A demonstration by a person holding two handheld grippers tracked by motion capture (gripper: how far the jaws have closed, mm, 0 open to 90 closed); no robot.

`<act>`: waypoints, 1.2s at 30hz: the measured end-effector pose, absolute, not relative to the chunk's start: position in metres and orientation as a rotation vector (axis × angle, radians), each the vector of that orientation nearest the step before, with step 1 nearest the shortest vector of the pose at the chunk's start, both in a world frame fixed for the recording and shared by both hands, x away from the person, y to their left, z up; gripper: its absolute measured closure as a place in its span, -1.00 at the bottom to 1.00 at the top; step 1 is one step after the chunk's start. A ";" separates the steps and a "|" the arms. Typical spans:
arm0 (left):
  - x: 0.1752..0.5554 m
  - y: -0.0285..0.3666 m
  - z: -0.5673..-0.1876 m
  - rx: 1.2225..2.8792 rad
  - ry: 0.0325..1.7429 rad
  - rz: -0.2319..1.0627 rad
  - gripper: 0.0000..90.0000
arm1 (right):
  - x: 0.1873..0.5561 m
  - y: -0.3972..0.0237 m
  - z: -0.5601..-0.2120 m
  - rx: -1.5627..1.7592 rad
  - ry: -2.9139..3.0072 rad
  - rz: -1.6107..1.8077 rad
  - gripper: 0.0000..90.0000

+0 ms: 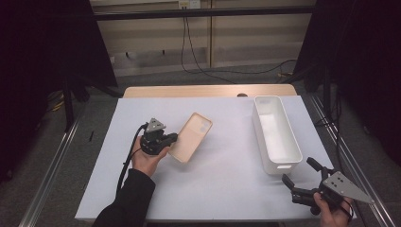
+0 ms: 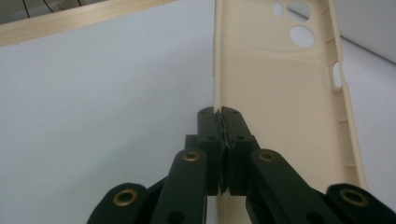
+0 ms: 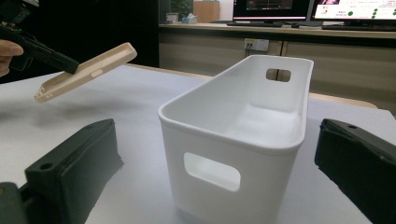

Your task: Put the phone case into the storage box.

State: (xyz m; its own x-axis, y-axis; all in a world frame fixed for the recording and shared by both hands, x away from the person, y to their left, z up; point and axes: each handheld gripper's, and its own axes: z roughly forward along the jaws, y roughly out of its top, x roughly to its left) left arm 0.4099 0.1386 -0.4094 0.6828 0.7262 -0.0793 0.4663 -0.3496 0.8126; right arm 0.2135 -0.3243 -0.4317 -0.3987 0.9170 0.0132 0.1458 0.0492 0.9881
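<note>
A beige phone case (image 1: 191, 137) hangs tilted a little above the white table cover, its hollow side and camera holes (image 2: 301, 36) facing up. My left gripper (image 1: 172, 140) is shut on the case's side wall (image 2: 217, 93), the two black jaws pressed together on the thin rim. In the right gripper view the case (image 3: 88, 70) floats at the far left, casting a shadow on the table. My right gripper (image 1: 299, 171) rests open near the table's front right corner, its jaws (image 3: 215, 135) standing wide before the near end of a white bin (image 1: 276, 135).
The bin (image 3: 233, 130) is long, empty, with a handle slot in each end, and stands lengthwise at the right. A wooden table edge (image 1: 208, 91) shows beyond the white cover (image 1: 222, 175). Cables trail on the floor behind.
</note>
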 end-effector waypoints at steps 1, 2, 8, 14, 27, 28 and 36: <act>0.408 0.140 -0.409 1.999 0.910 0.384 0.95 | 0.214 -0.323 -0.432 1.085 1.638 1.415 -1.00; 0.408 0.140 -0.409 1.999 0.910 0.384 0.95 | 0.214 -0.323 -0.432 1.085 1.638 1.415 -1.00; 0.398 0.148 -0.404 1.953 0.896 0.413 0.95 | 0.214 -0.318 -0.430 1.076 1.627 1.422 -1.00; 0.387 0.150 -0.401 1.905 0.876 0.433 0.95 | 0.215 -0.310 -0.424 1.070 1.616 1.427 -1.00; 0.367 0.140 -0.397 1.908 0.815 0.415 0.95 | 0.228 -0.274 -0.411 1.005 1.698 1.452 -0.95; 0.366 0.139 -0.398 1.915 0.808 0.409 0.95 | 0.228 -0.274 -0.411 1.005 1.698 1.452 -0.95; 0.351 0.135 -0.397 1.897 0.782 0.417 0.95 | 0.238 -0.258 -0.400 1.005 1.741 1.493 -0.99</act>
